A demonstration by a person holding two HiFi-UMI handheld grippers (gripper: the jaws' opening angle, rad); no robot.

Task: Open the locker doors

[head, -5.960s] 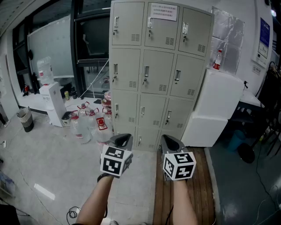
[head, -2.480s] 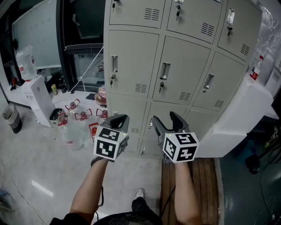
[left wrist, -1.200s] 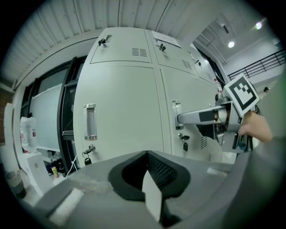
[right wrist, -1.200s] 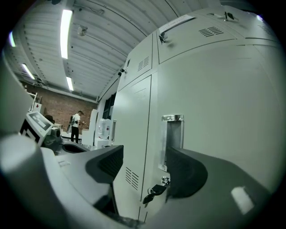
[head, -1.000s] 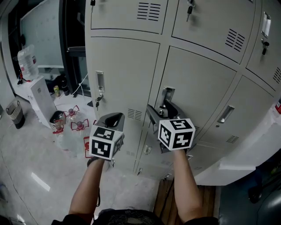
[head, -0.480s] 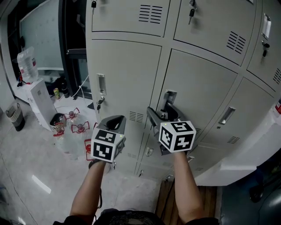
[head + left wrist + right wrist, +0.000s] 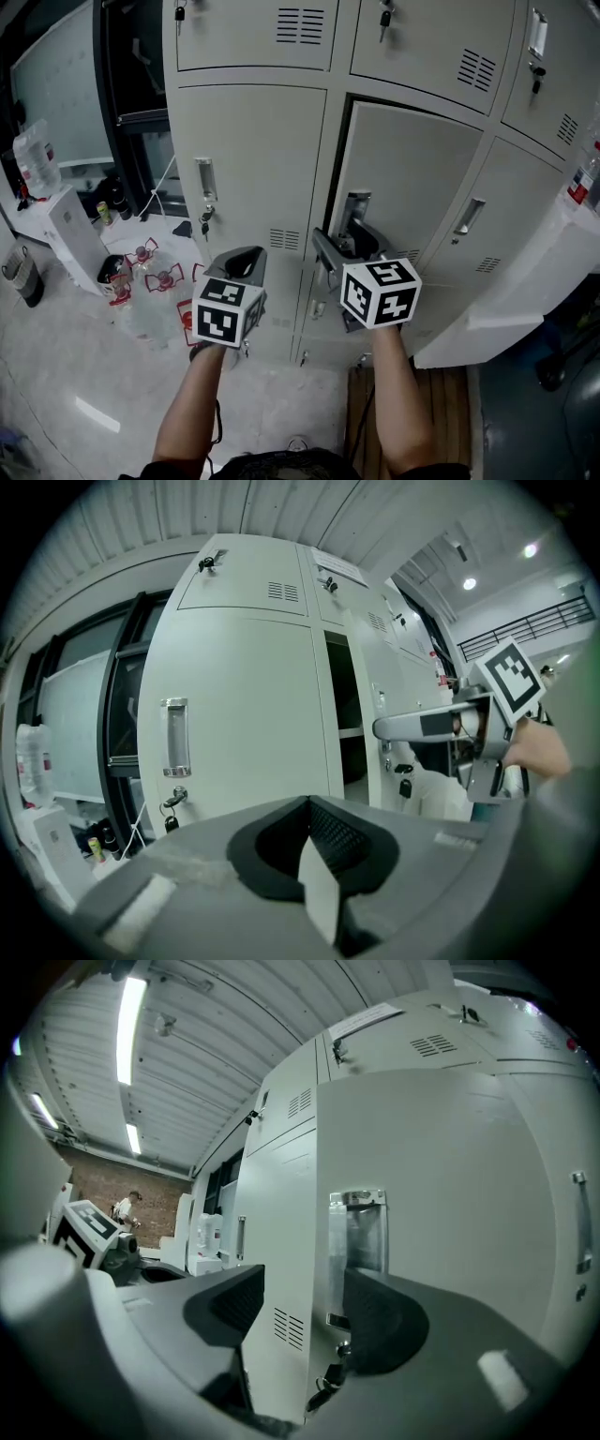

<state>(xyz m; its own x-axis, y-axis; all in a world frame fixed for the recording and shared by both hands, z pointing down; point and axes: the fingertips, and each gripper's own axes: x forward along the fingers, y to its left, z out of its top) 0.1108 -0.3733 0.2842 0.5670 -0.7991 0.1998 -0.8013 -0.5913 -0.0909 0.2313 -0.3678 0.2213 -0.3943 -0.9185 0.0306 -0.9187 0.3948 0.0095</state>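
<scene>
— Starting with the head view: on the locker (image 7: 328, 66), the middle door (image 7: 412, 178) of the centre column stands ajar, with a dark gap along its left edge. Your right gripper (image 7: 349, 246) is at that door's handle (image 7: 354, 211), jaws apart.

— And my left?

— Your left gripper (image 7: 246, 258) hangs beside the right one, in front of the left-column door (image 7: 248, 141) and clear of it. That door is closed, with a key (image 7: 204, 225) hanging under its pull.

— What does the left gripper view show?

— Jaws pressed together, nothing between them. Past the closed door, the opened compartment (image 7: 342, 705) shows dark, with a shelf inside.

— And the right gripper view?

— Your jaws have just been closing, yet they stand wide. They straddle the ajar door's free edge. One jaw sits left of the edge with a gap showing. The other lies across the lower part of the handle. Whether that jaw touches the handle, I cannot tell. A key bunch (image 7: 328, 1377) hangs just below the handle.
</scene>
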